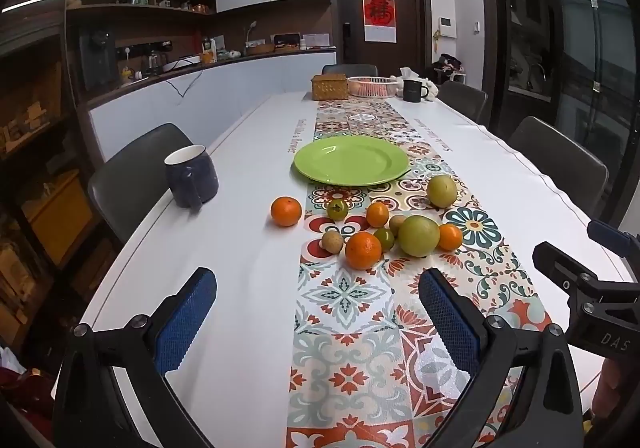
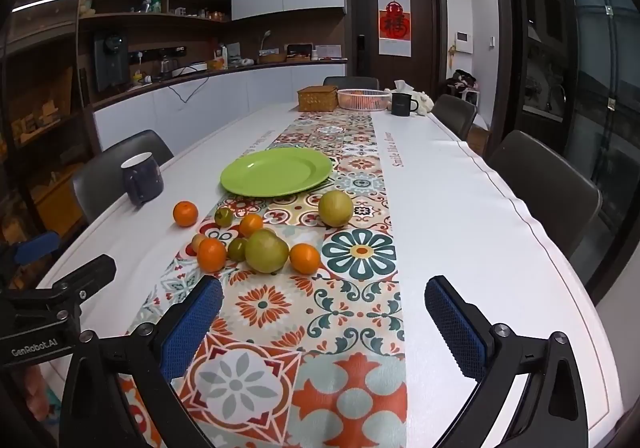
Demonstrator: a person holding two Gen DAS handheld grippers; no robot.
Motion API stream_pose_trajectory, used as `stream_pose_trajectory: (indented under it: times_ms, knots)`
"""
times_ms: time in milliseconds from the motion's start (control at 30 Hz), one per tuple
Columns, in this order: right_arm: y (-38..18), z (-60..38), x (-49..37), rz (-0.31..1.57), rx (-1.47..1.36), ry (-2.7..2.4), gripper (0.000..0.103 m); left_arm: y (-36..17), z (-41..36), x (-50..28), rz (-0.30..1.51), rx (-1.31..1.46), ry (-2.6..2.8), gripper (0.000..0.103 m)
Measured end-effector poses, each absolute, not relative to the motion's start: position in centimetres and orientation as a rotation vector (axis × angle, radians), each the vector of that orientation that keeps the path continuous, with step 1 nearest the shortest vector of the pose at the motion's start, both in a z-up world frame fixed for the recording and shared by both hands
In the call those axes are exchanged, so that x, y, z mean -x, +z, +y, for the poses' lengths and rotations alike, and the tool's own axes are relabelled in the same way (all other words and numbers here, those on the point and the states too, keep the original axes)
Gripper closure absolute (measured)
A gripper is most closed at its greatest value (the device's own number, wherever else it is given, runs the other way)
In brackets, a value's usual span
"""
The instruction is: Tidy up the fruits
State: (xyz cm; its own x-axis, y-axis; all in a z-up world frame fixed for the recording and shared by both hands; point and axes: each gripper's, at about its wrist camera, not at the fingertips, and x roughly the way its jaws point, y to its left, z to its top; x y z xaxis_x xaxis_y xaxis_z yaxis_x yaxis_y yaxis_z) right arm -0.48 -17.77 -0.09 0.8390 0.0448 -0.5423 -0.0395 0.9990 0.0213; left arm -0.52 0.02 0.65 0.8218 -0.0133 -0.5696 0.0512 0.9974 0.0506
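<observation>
An empty green plate [image 1: 351, 160] [image 2: 276, 171] lies on the patterned runner. In front of it lie several loose fruits: a lone orange [image 1: 286, 211] [image 2: 185, 213] on the white cloth at the left, a nearer orange [image 1: 363, 250] [image 2: 211, 254], a large green fruit [image 1: 419, 235] [image 2: 266, 251], a second green fruit [image 1: 441, 190] [image 2: 335, 208] further right, and small tomatoes and brown fruits between them. My left gripper [image 1: 318, 284] is open and empty, short of the pile. My right gripper [image 2: 324, 292] is open and empty, just short of the fruits.
A dark blue mug [image 1: 192, 176] [image 2: 142, 177] stands near the table's left edge. A wicker box [image 1: 330, 86], a white basket [image 1: 372, 85] and a black mug [image 1: 413, 90] stand at the far end. Chairs [image 2: 548, 184] line both sides.
</observation>
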Motion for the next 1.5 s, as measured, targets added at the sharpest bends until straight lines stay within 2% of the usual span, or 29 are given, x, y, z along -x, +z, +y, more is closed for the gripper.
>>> stream_pose_trajectory:
  times_ms: [1500]
  knots:
    - [-0.09,-17.79,0.58,0.572,-0.007,0.047,0.001,1.02,0.12,0.80,0.591,-0.062,-0.029,0.000]
